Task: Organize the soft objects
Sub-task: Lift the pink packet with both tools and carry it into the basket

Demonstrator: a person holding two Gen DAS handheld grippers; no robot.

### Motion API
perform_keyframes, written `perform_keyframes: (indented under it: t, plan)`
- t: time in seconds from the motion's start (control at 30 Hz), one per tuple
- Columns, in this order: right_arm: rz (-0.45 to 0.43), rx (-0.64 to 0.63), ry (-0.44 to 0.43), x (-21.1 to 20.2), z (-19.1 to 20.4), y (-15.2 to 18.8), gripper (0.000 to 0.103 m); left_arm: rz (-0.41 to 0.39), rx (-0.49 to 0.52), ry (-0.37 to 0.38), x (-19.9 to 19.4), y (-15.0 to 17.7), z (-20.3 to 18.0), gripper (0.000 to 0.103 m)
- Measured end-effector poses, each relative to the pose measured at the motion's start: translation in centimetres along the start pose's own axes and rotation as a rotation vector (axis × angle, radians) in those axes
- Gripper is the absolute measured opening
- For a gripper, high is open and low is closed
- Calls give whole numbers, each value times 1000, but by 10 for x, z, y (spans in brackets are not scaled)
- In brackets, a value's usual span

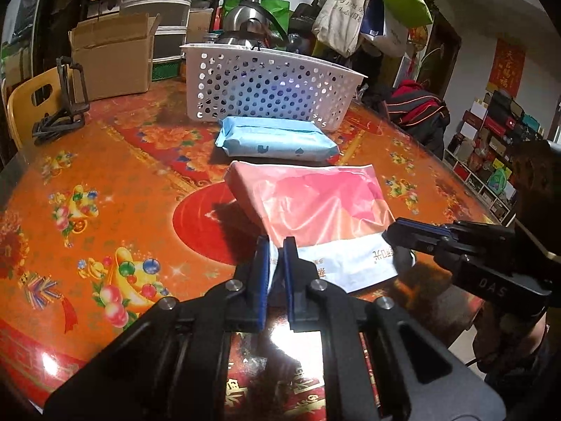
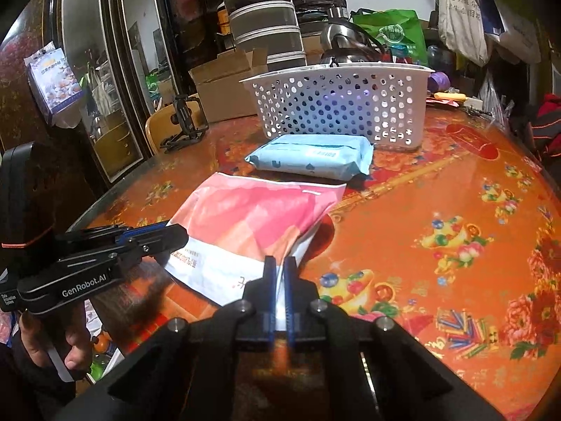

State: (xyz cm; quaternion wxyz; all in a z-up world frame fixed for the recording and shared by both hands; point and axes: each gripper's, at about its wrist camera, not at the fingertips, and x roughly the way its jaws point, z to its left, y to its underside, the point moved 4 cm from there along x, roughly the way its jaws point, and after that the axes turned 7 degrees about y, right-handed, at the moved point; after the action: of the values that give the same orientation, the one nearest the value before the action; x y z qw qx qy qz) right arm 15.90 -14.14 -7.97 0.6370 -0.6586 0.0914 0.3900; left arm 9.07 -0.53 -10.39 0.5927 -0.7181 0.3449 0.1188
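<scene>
A soft pink-and-white pack point(image 1: 315, 203) point(image 2: 252, 217) lies in the middle of the red patterned table point(image 1: 122, 182). My left gripper point(image 1: 276, 244) point(image 2: 178, 233) is shut on its near left corner. My right gripper point(image 2: 279, 262) point(image 1: 394, 229) is shut on its near right corner, with white wrapper showing between the blue pads. Behind the pink pack lies a light blue soft pack point(image 1: 277, 138) point(image 2: 312, 158). Just beyond that stands a white perforated basket point(image 1: 266, 84) point(image 2: 343, 105); its inside is hidden from here.
A black folding stand point(image 1: 66, 105) and an open cardboard box point(image 1: 112, 59) sit at the far left of the table. A steel kettle point(image 1: 245, 24) and bags crowd behind the basket. A yellow chair back point(image 1: 28, 105) stands at the left edge. A person's hand point(image 2: 52, 343) holds the left gripper's handle.
</scene>
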Motion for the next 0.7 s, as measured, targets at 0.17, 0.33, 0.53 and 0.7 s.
perform_keyframes:
  t: [0.17, 0.33, 0.53, 0.7]
  plan:
    - [-8, -3, 5, -5, -2, -2, 3, -12, 11, 9, -2, -1, -3, 7]
    - [-30, -14, 12, -13, -2, -11, 3, -40, 24, 16, -9, -8, -8, 7]
    - [-67, -43, 28, -26, -1, -29, 3, -79, 36, 22, -21, -25, -15, 7]
    - [-97, -65, 34, -36, -3, -52, 3, -116, 59, 23, -32, -47, -22, 7]
